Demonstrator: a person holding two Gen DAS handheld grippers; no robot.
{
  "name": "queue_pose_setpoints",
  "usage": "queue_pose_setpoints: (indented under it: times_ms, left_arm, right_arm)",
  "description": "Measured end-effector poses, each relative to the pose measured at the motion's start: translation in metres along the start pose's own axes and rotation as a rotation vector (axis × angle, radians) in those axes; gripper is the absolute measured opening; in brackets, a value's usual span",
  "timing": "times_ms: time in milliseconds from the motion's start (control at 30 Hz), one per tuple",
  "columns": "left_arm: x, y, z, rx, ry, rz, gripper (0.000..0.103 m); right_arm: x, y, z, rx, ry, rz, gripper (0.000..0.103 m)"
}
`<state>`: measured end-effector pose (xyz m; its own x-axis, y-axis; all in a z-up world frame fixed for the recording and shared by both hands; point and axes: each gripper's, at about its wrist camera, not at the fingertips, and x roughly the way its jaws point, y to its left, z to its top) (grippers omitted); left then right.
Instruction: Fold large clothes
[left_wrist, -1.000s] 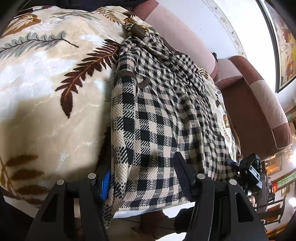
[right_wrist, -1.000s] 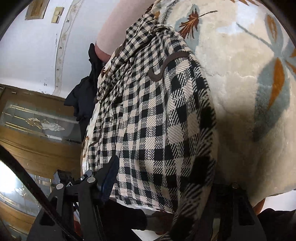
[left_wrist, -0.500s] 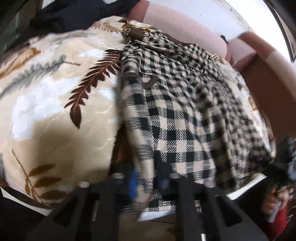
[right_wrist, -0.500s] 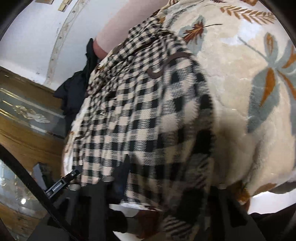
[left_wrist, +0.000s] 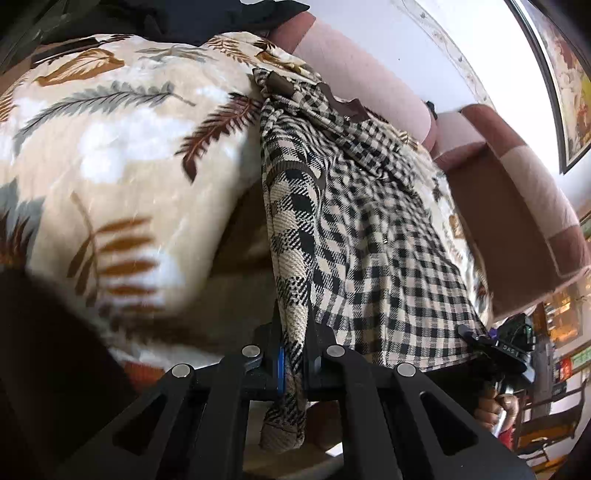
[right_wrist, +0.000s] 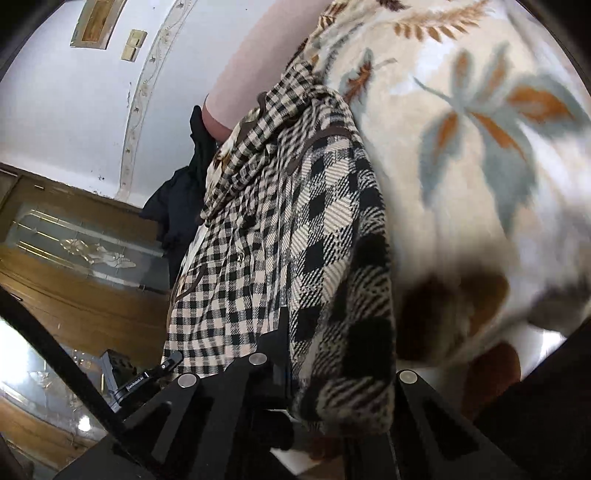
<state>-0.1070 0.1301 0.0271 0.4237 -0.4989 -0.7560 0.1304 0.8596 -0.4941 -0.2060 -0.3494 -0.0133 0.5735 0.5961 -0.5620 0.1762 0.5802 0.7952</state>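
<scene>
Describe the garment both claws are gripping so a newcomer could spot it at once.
On the sofa lies a cream leaf-print blanket; draped over it is the checked coat, pinched by the left claw and right claw. Its black-and-cream checks with brown trim set it apart.

Cream fleece blanket (left_wrist: 122, 155) with brown, orange and grey leaf print covers the seat surface; same blanket (right_wrist: 480, 155) fills the right of the right wrist view. Pink and brown sofa (left_wrist: 517, 206) behind, its armrest in two-tone blocks, pink backrest (right_wrist: 240, 74) against a white wall (left_wrist: 424, 40). Wall (right_wrist: 66, 110) carries a thin floral border strip. Framed picture (left_wrist: 565, 74) hangs upper right, another small frame (right_wrist: 94, 26) and a gold switch plate (right_wrist: 133, 46) higher up. Wooden door (right_wrist: 81, 258) with decorative glass panel at left. Dark clothing (right_wrist: 177, 206) heaped beside the sofa back. Bright daylight, shelves blurred far right.
</scene>
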Motion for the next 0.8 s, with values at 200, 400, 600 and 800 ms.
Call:
queue_pose_setpoints:
  times_ms: [200, 400, 600, 800]
  left_arm:
    - [-0.005, -0.006, 0.001, 0.018, 0.003, 0.007, 0.005]
    - [-0.009, -0.021, 0.041, 0.034, -0.037, -0.015, 0.005]
    - [0.010, -0.032, 0.124, 0.046, -0.122, 0.014, 0.006]
    - [0.061, -0.026, 0.225, -0.012, -0.157, 0.066, 0.006]
  right_arm:
    - [-0.005, 0.020, -0.003, -0.100, 0.018, -0.048, 0.006]
    - [0.005, 0.063, 0.037, -0.212, 0.003, -0.063, 0.006]
    - [0.037, 0.112, 0.112, -0.326, -0.084, -0.125, 0.006]
    - [0.093, 0.130, 0.203, -0.321, -0.185, -0.211, 0.006]
